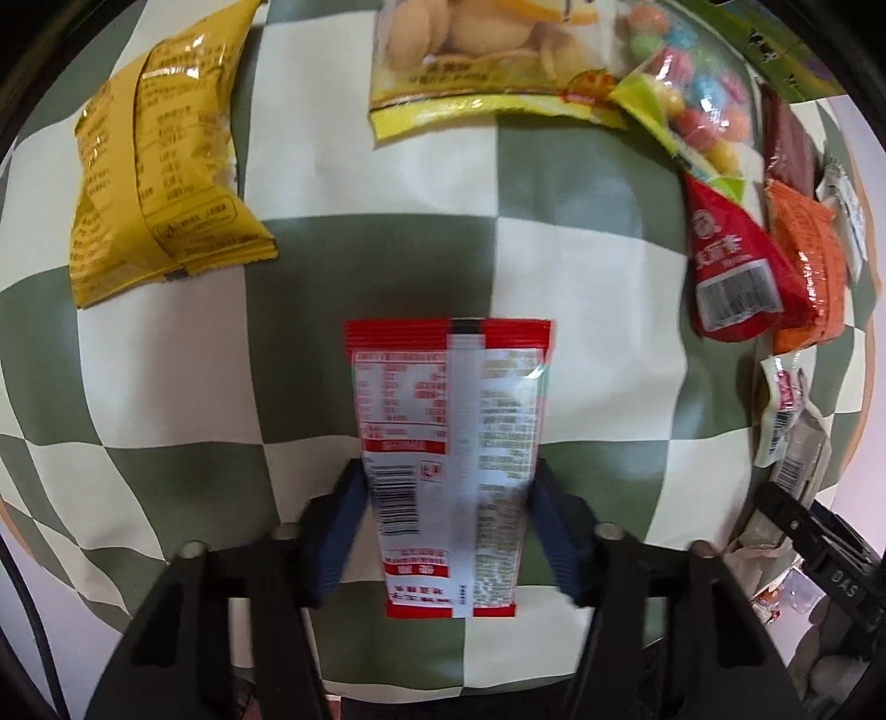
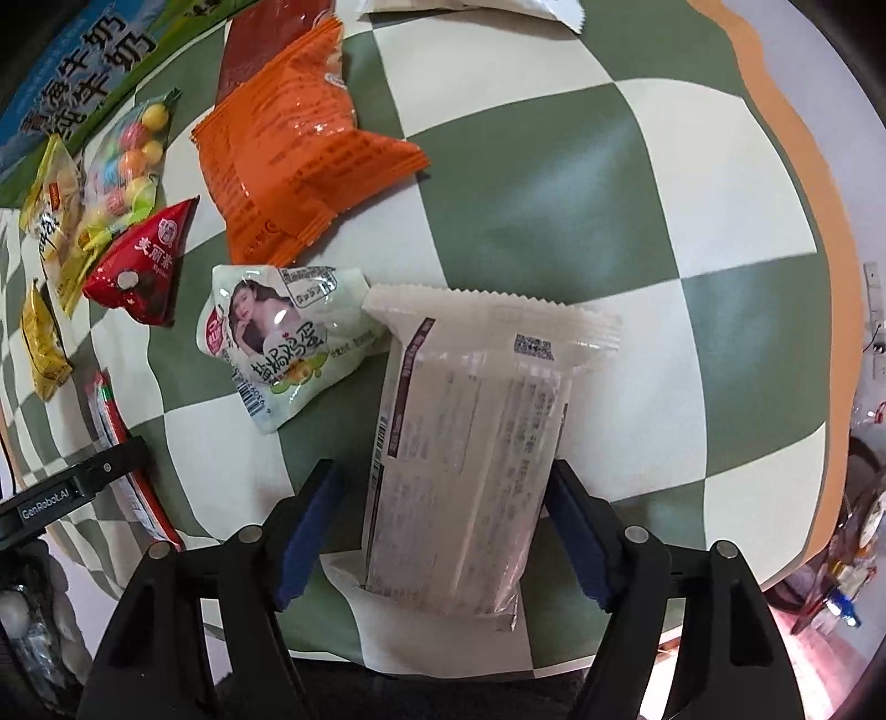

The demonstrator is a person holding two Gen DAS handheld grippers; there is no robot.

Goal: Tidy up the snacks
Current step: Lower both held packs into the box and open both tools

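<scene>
Left gripper (image 1: 448, 515) points down at the checked cloth (image 1: 581, 183), blue pads (image 1: 340, 531) pressing both long edges of the red packet (image 1: 448, 465), so it is clamped on that packet; the packet lies back side up, barcode showing, straddling a green and a white square. Right gripper (image 2: 443, 531) also points down, jaws wide around the white packet (image 2: 470, 459); its right pad (image 2: 578, 531) sits at the packet's edge, its left pad stands apart from it with cloth showing between, so no grip. White packet lies flat near the cloth's near edge. Just left of the white packet, touching its top corner, lies the pale green pouch (image 2: 277, 343). Beyond the pouch, the orange bag (image 2: 293, 160) lies crumpled, overlapping a brown packet (image 2: 260, 50). Left of the pouch, a red triangular pack (image 2: 144, 266), then a clear bag of coloured candies (image 2: 124, 166) and a biscuit bag (image 2: 52, 205) further left. A yellow bag (image 1: 160, 171) lies well apart from the red packet, far left in the left wrist view. A milk carton (image 2: 77, 72) lies at the cloth's far left edge. The left gripper's body shows at the right view's left edge, over the red packet.
</scene>
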